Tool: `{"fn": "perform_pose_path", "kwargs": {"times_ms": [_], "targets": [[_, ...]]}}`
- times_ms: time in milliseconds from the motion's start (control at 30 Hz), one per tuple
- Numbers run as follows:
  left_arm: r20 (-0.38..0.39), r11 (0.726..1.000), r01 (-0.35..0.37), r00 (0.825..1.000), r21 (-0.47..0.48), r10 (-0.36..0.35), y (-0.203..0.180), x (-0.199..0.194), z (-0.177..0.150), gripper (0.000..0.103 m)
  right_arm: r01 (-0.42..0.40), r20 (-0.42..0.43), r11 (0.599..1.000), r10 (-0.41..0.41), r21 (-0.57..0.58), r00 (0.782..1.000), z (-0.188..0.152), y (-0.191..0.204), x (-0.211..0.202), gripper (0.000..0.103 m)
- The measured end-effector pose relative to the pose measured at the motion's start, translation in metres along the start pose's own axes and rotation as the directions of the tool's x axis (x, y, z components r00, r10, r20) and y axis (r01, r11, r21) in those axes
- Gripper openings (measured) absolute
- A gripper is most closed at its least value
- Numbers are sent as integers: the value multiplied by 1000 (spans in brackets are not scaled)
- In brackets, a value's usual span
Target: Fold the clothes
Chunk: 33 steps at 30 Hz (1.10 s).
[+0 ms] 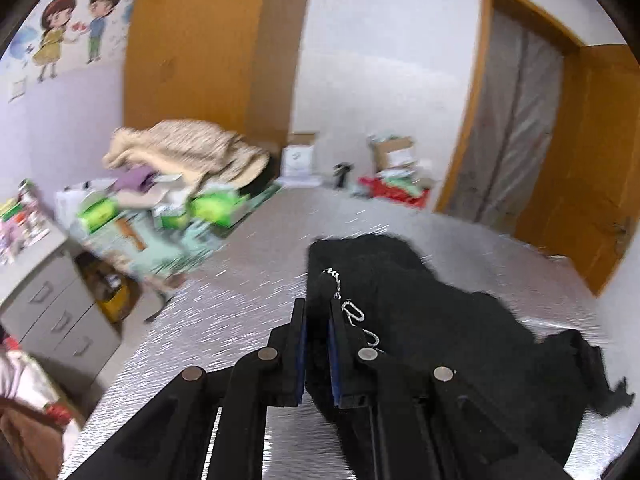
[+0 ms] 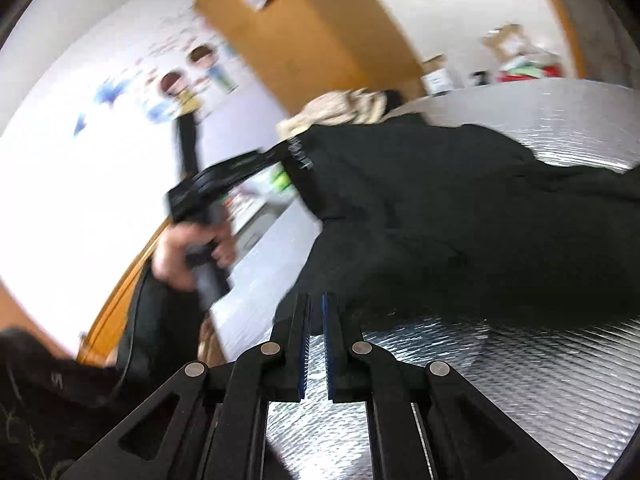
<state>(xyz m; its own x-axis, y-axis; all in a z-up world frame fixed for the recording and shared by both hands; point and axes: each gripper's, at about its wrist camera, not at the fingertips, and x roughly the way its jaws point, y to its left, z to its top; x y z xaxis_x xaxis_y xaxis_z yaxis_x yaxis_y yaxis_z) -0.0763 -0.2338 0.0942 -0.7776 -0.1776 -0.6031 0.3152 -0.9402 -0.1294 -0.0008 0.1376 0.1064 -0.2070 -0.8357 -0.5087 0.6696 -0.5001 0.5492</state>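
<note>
Black garment [image 1: 432,312] on silver quilted surface [image 1: 224,304]; cluttered room, wooden door [image 1: 592,152].

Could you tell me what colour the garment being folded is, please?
Black garment with white lettering, clearest in the left wrist view.

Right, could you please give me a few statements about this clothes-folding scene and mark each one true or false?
1. The left tongs are clamped on a fold of the black garment. True.
2. The garment lies on a bare wooden table. False: it lies on a silver textured surface.
3. A beige cloth heap sits on top of the clutter at the far side. True.
4. The wall sticker shows a single cat. False: the wall sticker shows two cartoon children.
5. The garment is white with black print. False: it is black, with white lettering near the tongs.
</note>
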Motion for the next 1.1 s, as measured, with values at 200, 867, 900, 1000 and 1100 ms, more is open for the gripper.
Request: {"fn": "perform_pose_path", "kwargs": {"times_ms": [200, 867, 900, 1000, 1100], "targets": [[-152, 997, -70, 986, -32, 65, 33, 30, -33, 14, 70, -116, 998, -69, 7, 991, -17, -8, 29, 14], [-231, 974, 195, 948, -119, -218, -21, -65, -150, 39, 337, -29, 912, -340, 233, 940, -29, -86, -25, 31], [-240, 975, 191, 947, -117, -215, -24, -62, -151, 41, 334, -26, 913, -338, 232, 941, -29, -87, -26, 31], [-230, 979, 164, 955, -124, -189, -27, -58, -157, 42, 329, -16, 916, -334, 232, 942, -30, -88, -29, 31], [-218, 986, 126, 965, -107, -147, -34, -58, -159, 42, 329, -9, 914, -336, 236, 942, -32, -86, -31, 31]]}}
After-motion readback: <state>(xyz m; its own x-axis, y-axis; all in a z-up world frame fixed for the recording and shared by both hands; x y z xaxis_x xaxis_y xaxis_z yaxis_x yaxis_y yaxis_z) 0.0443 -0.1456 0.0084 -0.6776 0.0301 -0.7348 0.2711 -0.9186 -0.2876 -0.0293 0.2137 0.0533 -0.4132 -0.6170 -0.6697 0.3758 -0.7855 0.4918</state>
